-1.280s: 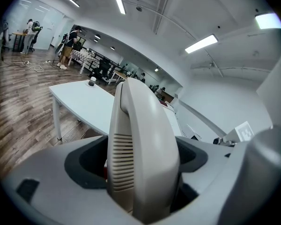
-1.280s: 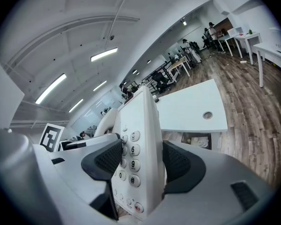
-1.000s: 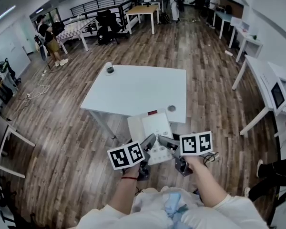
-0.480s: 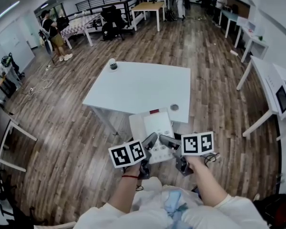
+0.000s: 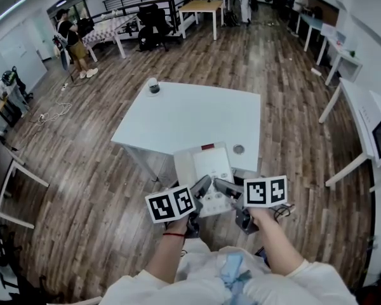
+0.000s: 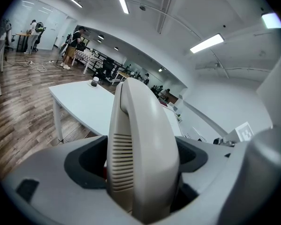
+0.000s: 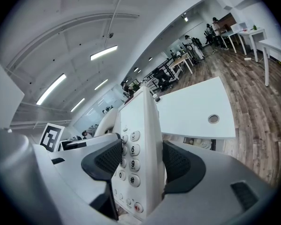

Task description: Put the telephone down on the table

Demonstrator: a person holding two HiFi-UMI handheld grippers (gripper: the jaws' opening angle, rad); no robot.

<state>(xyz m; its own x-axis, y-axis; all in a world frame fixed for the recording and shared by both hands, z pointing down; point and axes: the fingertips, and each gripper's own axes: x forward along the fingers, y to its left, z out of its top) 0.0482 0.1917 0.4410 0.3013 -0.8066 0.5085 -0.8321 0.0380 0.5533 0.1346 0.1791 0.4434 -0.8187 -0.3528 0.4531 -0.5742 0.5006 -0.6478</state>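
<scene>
Telephone: a beige corded-style desk telephone (image 5: 206, 173) is hanging in the air between both grippers, at the near edge of the white table (image 5: 178, 116) and not resting on it.
Left gripper: the left gripper (image 5: 200, 188) is clamping the telephone's left side, with the ribbed handset (image 6: 140, 144) standing between its jaws.
Right gripper: the right gripper (image 5: 223, 188) is squeezing the right edge of the base, its dark pads sitting on either side of the keypad (image 7: 131, 158).
Handling: the shell is looking like hard, smooth plastic, stiff and probably fairly light, so it is likely sliding easily under the pads if tilted. The handset is probably only lying loose in its cradle.
Where to hold: gripping both long edges, as now, is looking sound; holding the telephone level is mattering most.
Table: a small cup (image 5: 153, 86) is standing at the far corner, well apart from the telephone, and a cable hole (image 5: 239, 149) is sitting just beside its far right end.
</scene>
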